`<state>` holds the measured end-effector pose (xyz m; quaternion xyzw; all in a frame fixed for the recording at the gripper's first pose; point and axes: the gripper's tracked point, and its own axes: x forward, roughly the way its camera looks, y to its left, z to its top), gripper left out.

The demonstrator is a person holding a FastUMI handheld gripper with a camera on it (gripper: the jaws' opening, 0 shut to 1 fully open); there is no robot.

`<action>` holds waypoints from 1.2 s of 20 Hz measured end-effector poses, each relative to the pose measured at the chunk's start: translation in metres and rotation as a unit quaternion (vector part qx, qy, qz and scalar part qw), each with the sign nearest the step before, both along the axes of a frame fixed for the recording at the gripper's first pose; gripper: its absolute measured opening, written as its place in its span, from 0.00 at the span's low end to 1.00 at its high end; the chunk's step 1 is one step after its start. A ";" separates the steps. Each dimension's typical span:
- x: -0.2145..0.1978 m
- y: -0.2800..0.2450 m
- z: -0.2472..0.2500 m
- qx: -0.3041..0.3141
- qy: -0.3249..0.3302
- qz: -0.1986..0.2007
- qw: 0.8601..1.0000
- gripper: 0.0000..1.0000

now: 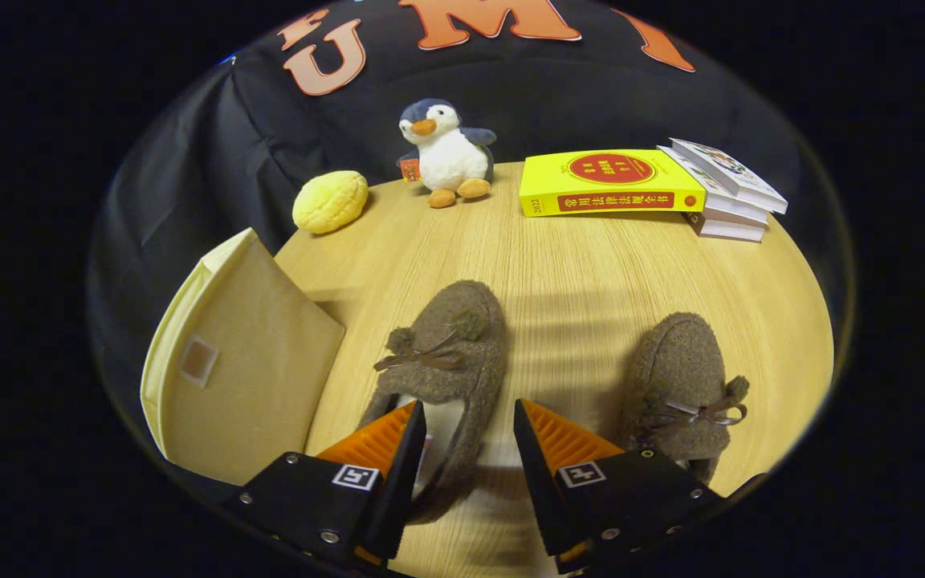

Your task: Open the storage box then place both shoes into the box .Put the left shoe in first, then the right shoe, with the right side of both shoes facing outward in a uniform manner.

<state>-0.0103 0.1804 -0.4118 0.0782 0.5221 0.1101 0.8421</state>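
"2022" and "常用法律法规全书" are printed on the yellow book (615, 201); square coded markers (355, 477) are borne by the spread gripper (469, 408) fingers.

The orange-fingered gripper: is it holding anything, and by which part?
Nothing yet. The gripper is open, its fingers straddling one side wall of the fuzzy brown slipper at its opening.

Staged recording booth, black cloth wall (254, 136), wooden table (591, 265), plush penguin (446, 156), stacked books (719, 193) as props
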 end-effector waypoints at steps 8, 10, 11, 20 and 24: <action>0.018 0.006 -0.025 -0.044 -0.027 -0.001 0.999 0.28; 0.021 0.004 -0.022 -0.049 -0.030 -0.014 0.998 0.17; 0.020 0.006 -0.019 -0.040 -0.028 -0.022 0.999 0.13; 0.037 0.022 0.076 -0.001 -0.058 -0.050 0.997 0.07; 0.055 0.043 0.139 0.032 -0.095 -0.056 0.993 0.07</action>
